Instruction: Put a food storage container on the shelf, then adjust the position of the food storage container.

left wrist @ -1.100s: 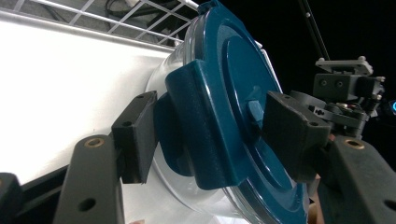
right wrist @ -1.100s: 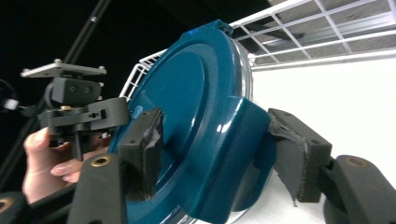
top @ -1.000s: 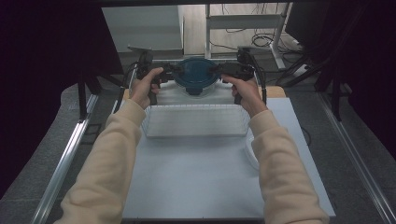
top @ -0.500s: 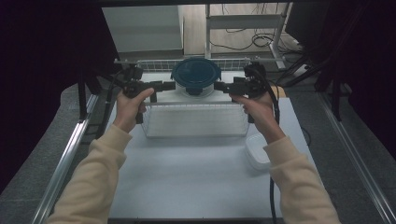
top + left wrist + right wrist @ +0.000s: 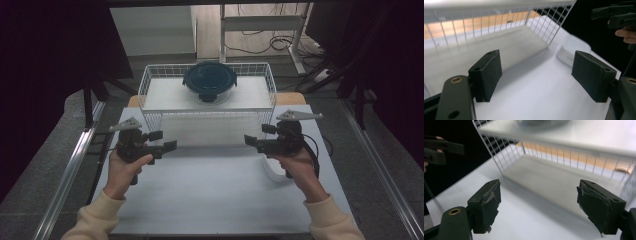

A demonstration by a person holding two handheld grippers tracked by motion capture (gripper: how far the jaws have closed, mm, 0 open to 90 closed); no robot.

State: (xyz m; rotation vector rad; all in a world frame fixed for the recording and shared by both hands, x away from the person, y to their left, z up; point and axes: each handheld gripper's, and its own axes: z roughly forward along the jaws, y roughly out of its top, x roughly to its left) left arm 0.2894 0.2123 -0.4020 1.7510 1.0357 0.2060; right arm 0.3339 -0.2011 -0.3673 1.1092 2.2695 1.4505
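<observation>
White wire rack (image 5: 150, 85) has the dark-lidded glass container (image 5: 210, 81) sitting on its top shelf, so I'd guess the placing is done and it's just backing off. Best to pull straight back so nothing clips the wires. Left gripper (image 5: 169, 145) and right gripper (image 5: 251, 141) both sit low by the rack's front corners, level, pointing at each other, jaws wide and empty, having just closed a touch.

**Black grippers, cream sleeves**

Cream knitted sleeves with ribbed cuffs on both forearms. The left gripper (image 5: 169, 147) is matt black, grey three-cornered plate on top, brass-ringed holes at the pivots. The right gripper (image 5: 251, 140) matches, black cable looping off it, its rectangular pads (image 5: 488, 205) frayed and torn at the edges.
</observation>
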